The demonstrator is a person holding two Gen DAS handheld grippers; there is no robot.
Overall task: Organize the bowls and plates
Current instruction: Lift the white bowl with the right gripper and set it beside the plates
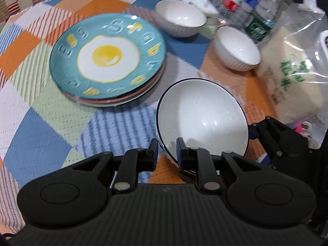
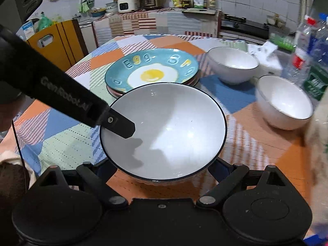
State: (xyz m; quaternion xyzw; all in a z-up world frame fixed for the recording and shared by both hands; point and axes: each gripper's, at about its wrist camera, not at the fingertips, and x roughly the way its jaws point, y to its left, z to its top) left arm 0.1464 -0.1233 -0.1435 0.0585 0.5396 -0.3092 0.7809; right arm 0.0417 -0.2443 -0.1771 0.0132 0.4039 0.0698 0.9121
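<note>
At lower centre of both views, the large bowl point(image 1: 202, 114) is off the table: the left gripper point(image 1: 167, 151) pinches its rim nearly shut, and the right gripper point(image 2: 162, 170) cradles its sides. A slip could drop it onto the plates point(image 1: 108, 59).

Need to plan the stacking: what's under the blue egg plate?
Under the blue egg plate the rims of more stacked plates show, pinkish, dark and pale. Their faces are covered, so their patterns cannot be seen, nor an exact count.
</note>
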